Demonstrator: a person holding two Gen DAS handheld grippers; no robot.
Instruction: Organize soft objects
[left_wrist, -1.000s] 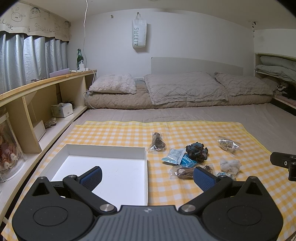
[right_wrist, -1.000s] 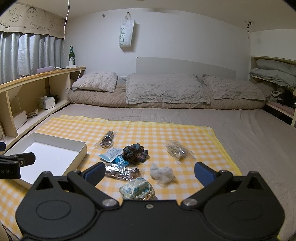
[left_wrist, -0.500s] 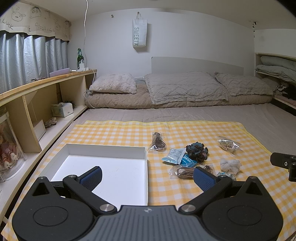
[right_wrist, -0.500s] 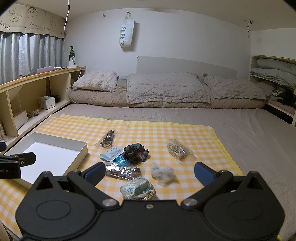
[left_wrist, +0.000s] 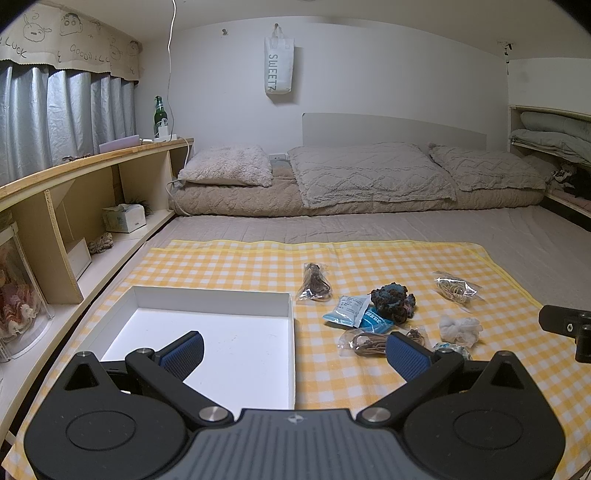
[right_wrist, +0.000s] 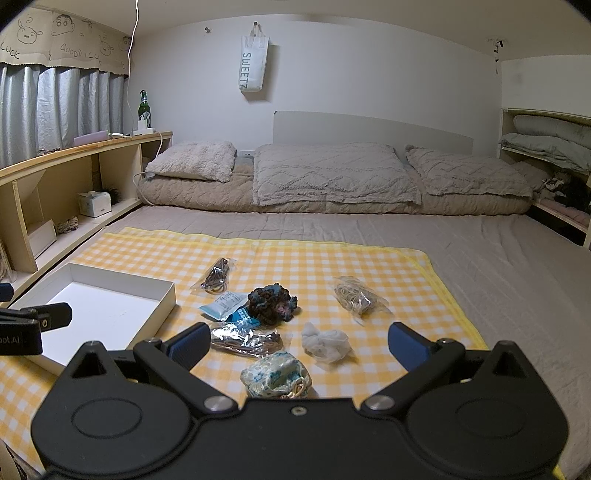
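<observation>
A: Item one, tongs?
B: Left gripper (left_wrist: 293, 352): jaws spread wide, nothing between them, hovering over the near right corner of the white box (left_wrist: 207, 291). Right gripper (right_wrist: 297, 345): spread just as wide, holding nothing, poised above the floral pouch (right_wrist: 275, 376) and the white cloth wad (right_wrist: 327, 343).

A: Item two, the soft goods?
B: All on the yellow checked cloth (right_wrist: 314, 258), right of the box. Silver packet of cords (right_wrist: 243, 339): long axis running left to right, just beside the right gripper's left fingertip. Dark cord packet (right_wrist: 216, 278): long axis pointing away toward the bed. Blue sachets (right_wrist: 227, 308) touching the dark crochet bundle (right_wrist: 273, 302). Rubber-band bag (right_wrist: 356, 297): set apart, angled.

A: Box contents?
B: Bare white floor.
</observation>
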